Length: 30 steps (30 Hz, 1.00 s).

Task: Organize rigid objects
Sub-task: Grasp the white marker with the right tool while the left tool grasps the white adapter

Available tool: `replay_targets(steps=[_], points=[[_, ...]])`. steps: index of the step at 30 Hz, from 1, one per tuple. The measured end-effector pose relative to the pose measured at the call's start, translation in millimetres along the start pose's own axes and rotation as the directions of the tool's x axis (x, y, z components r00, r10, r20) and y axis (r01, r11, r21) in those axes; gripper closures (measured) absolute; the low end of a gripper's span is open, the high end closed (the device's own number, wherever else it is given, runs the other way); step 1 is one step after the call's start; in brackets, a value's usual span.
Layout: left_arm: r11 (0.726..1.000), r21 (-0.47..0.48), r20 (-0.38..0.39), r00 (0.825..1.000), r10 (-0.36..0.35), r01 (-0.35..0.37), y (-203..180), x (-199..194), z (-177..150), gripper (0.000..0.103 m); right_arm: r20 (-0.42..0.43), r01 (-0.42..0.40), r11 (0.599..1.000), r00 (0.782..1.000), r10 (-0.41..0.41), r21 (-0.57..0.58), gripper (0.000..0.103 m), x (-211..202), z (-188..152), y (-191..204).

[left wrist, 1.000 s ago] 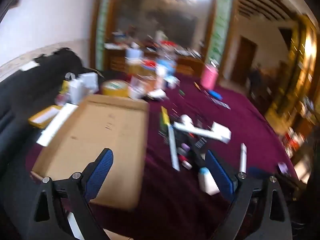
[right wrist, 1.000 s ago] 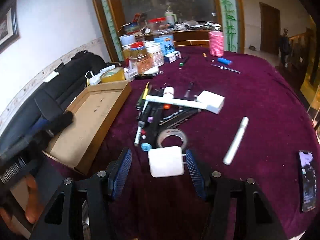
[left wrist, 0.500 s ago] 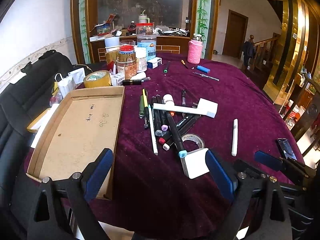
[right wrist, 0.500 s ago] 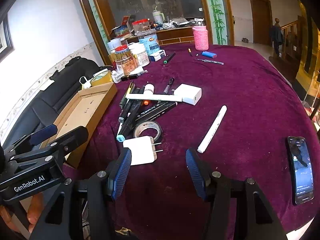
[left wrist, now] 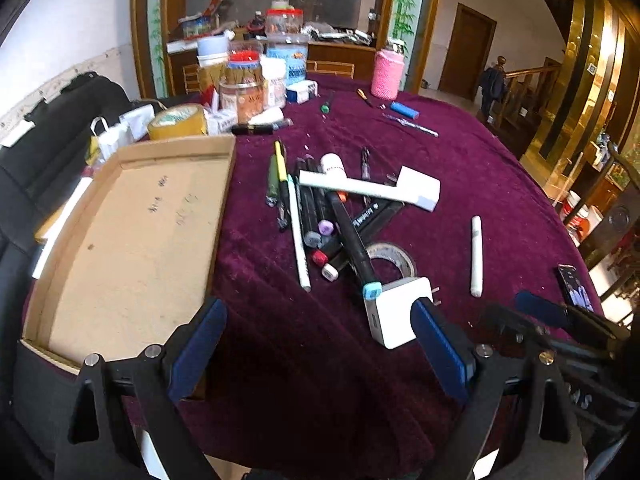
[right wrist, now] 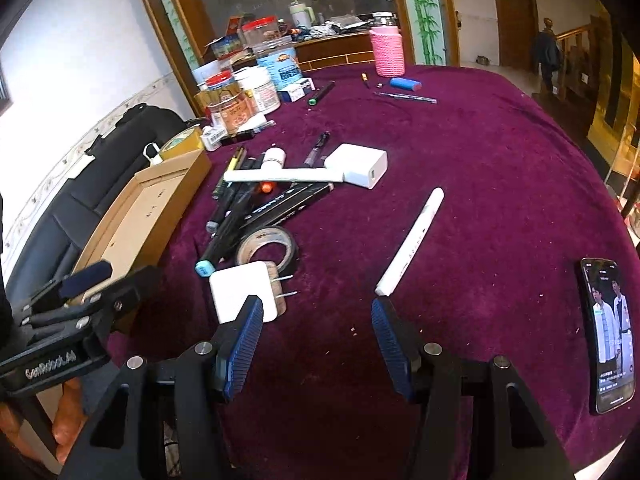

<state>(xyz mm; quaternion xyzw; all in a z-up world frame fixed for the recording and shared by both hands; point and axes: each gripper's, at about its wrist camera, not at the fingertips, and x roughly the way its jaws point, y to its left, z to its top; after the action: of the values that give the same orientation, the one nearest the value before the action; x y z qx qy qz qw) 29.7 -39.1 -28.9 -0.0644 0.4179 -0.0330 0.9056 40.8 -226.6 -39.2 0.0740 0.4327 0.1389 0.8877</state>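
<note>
Both grippers are hovering over the maroon tablecloth (right wrist: 480, 152) with nothing held. The right gripper (right wrist: 316, 336) is standing wide open, tilted down, its left pad just in front of the white wall charger (right wrist: 244, 292) that lies beside the tape roll (right wrist: 266, 246). The left gripper (left wrist: 316, 344) is also gaping, empty, with the charger (left wrist: 394, 312) just behind its right pad. The likely step is picking the charger up for the cardboard tray (left wrist: 132, 236), left of the marker pile (left wrist: 324, 216). To do it well, the right gripper should be centring over the charger's body, pads clear of the prongs, closing squarely on its flat sides.
</note>
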Motion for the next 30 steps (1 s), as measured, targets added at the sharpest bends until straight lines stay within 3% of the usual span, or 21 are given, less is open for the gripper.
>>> replay_targets(steps=[6,10,30], points=[[0.997,0.066,-0.031,0.999,-0.029,0.031,-3,18,-4,0.010,-0.025,0.029,0.999,0.999,-0.028,0.033,0.042,15,7,-12],[0.996,0.047,-0.041,0.997,-0.067,0.069,-12,24,-6,0.010,-0.052,0.076,0.996,0.996,-0.073,0.048,0.043,27,12,-19],[0.992,0.091,-0.129,0.989,-0.077,0.089,-34,50,-11,0.011,-0.087,0.142,0.986,0.987,-0.134,0.084,0.051,51,30,-47]])
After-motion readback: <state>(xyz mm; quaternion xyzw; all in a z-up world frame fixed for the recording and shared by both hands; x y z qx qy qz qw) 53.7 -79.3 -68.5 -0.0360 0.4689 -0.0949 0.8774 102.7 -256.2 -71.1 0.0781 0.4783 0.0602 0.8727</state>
